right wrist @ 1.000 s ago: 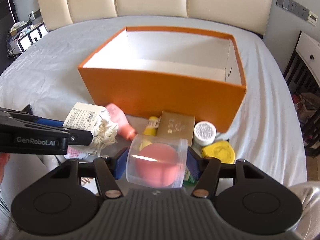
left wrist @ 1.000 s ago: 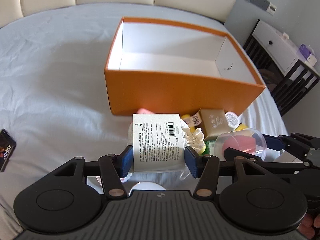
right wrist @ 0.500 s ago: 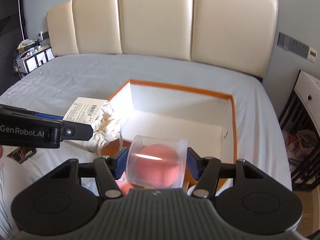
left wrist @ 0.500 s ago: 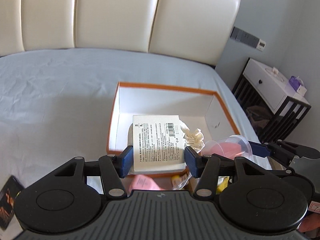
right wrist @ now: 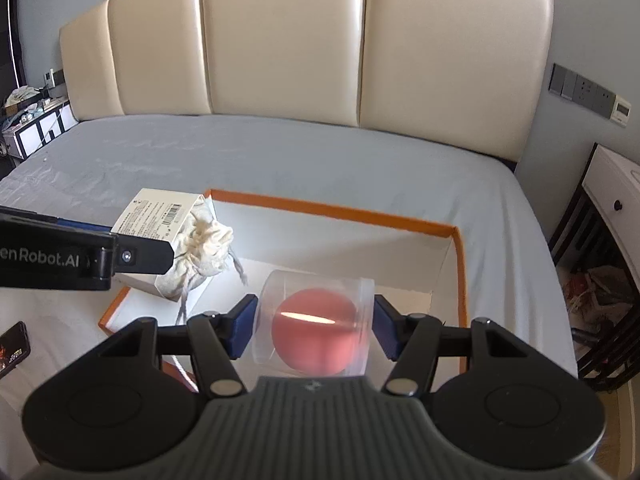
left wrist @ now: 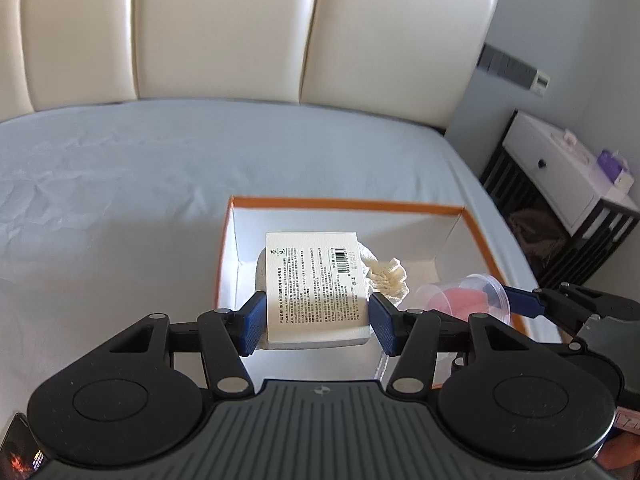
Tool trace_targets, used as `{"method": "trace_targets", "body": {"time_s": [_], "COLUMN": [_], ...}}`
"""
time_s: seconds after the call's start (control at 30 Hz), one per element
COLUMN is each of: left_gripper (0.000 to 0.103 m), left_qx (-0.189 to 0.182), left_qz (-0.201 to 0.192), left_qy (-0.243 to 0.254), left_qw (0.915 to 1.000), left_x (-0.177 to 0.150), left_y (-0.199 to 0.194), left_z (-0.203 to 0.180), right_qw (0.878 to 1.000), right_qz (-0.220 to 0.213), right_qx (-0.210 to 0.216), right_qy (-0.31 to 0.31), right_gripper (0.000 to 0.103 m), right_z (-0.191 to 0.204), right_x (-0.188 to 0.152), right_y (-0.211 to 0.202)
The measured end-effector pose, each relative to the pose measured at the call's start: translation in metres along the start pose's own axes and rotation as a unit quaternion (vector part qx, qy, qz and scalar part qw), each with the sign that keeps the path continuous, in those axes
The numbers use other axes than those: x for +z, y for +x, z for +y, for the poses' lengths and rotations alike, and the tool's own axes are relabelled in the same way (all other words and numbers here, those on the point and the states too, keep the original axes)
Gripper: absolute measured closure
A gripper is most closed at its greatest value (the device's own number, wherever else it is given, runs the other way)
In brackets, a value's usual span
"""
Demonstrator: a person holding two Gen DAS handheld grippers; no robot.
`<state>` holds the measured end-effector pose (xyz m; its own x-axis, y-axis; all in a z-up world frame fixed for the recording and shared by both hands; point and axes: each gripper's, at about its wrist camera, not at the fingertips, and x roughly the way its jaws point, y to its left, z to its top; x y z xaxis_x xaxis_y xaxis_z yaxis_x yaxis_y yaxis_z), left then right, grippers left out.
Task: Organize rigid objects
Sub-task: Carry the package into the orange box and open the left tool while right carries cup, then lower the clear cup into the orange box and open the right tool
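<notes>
The near wall and much of the floor of the open orange cardboard box with a white inside (left wrist: 460, 209) are hidden behind the held things and the black bodies of the tools in both views; the box sits on the pale grey bed sheet (left wrist: 120, 168). The left tongs (left wrist: 318, 322) are partly open and clamped on a white printed card (left wrist: 318, 280) fixed to a cream drawstring cloth pouch (left wrist: 386, 278), held over the box's left part. Its small print is too fine to read; only a barcode stands out. The right wrist view alone shows the pouch's dangling cords and the lettering "enRobot.AI", cut off at the edge, on the left tool. The right tongs (right wrist: 314, 328), also partly open, grip a clear plastic tub holding a pink rounded object (right wrist: 316, 330) above the box. A dark phone-like item (right wrist: 14, 346) lies cropped at the left edge.
</notes>
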<state>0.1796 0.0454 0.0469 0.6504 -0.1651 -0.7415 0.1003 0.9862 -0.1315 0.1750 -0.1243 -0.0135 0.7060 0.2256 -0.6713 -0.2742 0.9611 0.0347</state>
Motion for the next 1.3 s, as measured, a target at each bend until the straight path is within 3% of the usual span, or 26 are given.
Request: {"method": "trace_targets", "body": {"time_s": [0.1, 0.13, 0.2, 0.3, 0.67, 1.3], "left_gripper": [0.04, 0.051, 0.096, 0.087, 0.084, 0.063], "left_qx": [0.0, 0.0, 0.022, 0.009, 0.015, -0.005], "left_qz": [0.025, 0.029, 0.035, 0.044, 0.07, 0.062], "left_qy": [0.012, 0.016, 0.033, 0.037, 0.036, -0.024], "left_qw": [0.9996, 0.9994, 0.9986, 0.9983, 0.9968, 0.9978], "left_x": [-0.004, -0.005, -0.006, -0.006, -0.021, -0.032], "left_y": [0.018, 0.022, 0.029, 0.034, 0.049, 0.053], "left_z": [0.0, 0.0, -0.002, -0.001, 0.004, 0.038], "right_qw": [1.0, 0.999, 0.999, 0.998, 0.994, 0.99], "right_qz": [0.026, 0.033, 0.048, 0.068, 0.102, 0.133], "right_qx": [0.0, 0.0, 0.002, 0.01, 0.025, 0.024], "right_qy": [0.004, 0.004, 0.005, 0.006, 0.008, 0.031], "right_gripper": [0.042, 0.042, 0.042, 0.042, 0.042, 0.042], "right_z": [-0.003, -0.003, -0.004, -0.004, 0.002, 0.013], "right_x": [-0.006, -0.007, -0.01, -0.015, -0.022, -0.017], "right_y": [0.018, 0.023, 0.033, 0.045, 0.067, 0.094]}}
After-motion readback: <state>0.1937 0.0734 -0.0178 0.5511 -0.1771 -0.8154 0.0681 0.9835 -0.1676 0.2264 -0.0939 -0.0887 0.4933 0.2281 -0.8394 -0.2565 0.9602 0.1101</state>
